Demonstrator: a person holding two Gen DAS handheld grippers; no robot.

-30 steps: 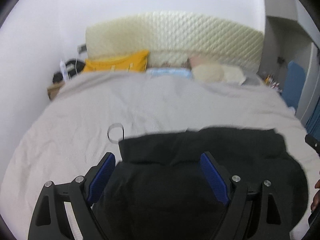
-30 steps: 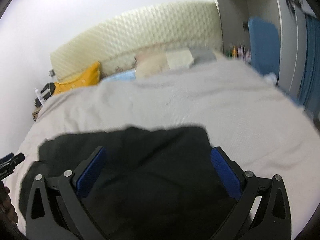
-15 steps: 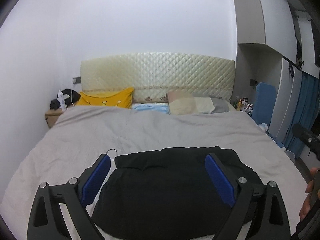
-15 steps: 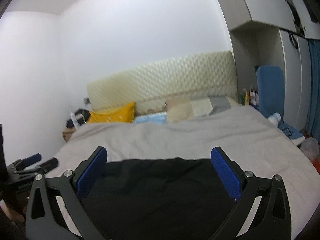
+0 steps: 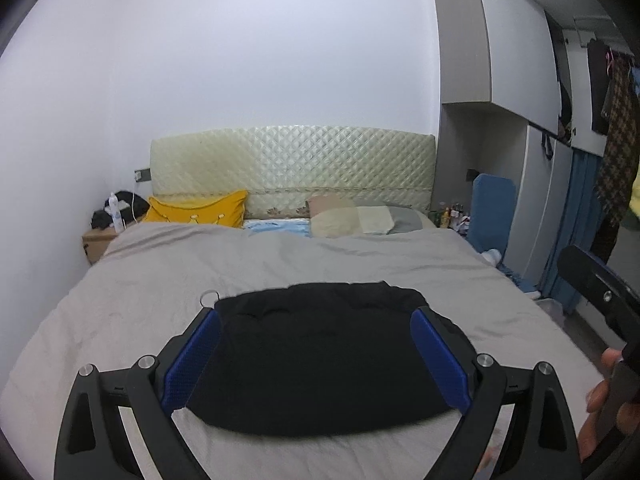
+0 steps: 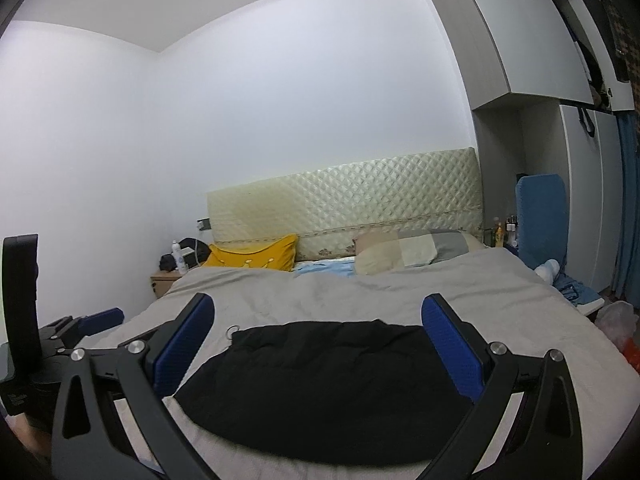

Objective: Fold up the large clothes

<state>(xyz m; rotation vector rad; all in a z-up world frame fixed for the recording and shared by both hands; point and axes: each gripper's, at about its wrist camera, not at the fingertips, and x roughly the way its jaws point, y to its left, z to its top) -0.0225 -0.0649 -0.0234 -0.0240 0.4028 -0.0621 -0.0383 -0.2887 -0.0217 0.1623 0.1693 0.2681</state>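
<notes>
A black garment (image 5: 320, 356) lies folded in a compact bundle on the grey bed cover (image 5: 280, 264), near the foot of the bed. It also shows in the right wrist view (image 6: 328, 380). A small metal ring (image 5: 209, 299) lies at its far left corner. My left gripper (image 5: 316, 320) is open and empty, held back above the near edge of the garment. My right gripper (image 6: 318, 312) is open and empty too, raised above the garment. Each gripper shows at the edge of the other's view.
Yellow pillow (image 5: 196, 212), beige pillow (image 5: 352, 220) and quilted headboard (image 5: 292, 168) at the far end. A wooden nightstand (image 5: 98, 242) stands at the far left. A blue chair (image 5: 492, 220) and wardrobe (image 5: 520, 80) stand along the right side of the bed.
Both grippers pulled back and up from close over the garment; the views now take in the whole bed and room. The garment stays put on the bed.
</notes>
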